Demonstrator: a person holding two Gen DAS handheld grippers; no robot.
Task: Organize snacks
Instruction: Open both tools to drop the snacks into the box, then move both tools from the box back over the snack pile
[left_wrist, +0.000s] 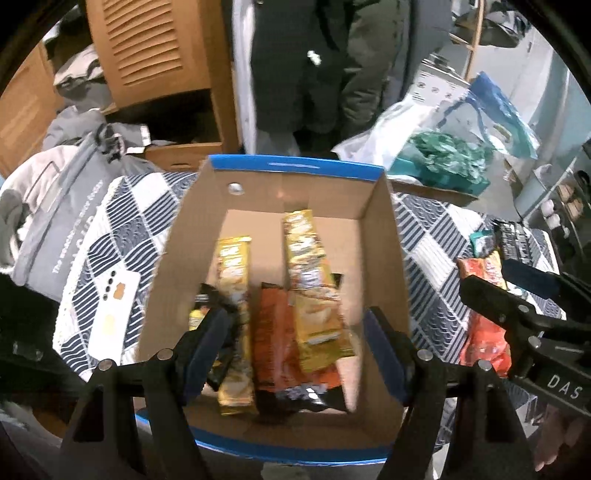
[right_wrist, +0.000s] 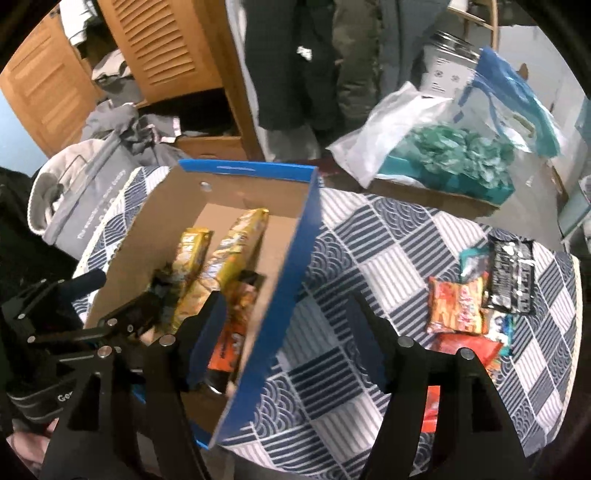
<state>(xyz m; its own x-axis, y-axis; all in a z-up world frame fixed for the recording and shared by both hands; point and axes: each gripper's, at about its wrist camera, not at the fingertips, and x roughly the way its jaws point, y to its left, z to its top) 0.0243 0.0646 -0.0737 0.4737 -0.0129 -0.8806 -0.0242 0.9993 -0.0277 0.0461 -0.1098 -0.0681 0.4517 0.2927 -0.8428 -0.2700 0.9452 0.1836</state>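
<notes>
A cardboard box with a blue rim (left_wrist: 295, 166) (right_wrist: 247, 168) stands on a blue-and-white checked cloth (right_wrist: 369, 258). Several snack packs lie inside: a short yellow pack (left_wrist: 232, 273), a long yellow pack (left_wrist: 314, 280), an orange pack (left_wrist: 273, 339) and a black one (left_wrist: 303, 398). My left gripper (left_wrist: 295, 332) hangs open above them, touching none. My right gripper (right_wrist: 286, 317) is open astride the box's right wall, one finger inside, one over the cloth. On the cloth to the right lie an orange pack (right_wrist: 458, 306), a black pack (right_wrist: 511, 273), a teal pack (right_wrist: 472, 258) and a red pack (right_wrist: 469, 350).
A white phone (left_wrist: 114, 314) lies on the cloth left of the box, next to a grey bag (left_wrist: 62, 206). Behind the table are a wooden louvred cupboard (left_wrist: 147, 48), dark hanging clothes (left_wrist: 295, 66) and plastic bags with teal stuffing (left_wrist: 443, 158).
</notes>
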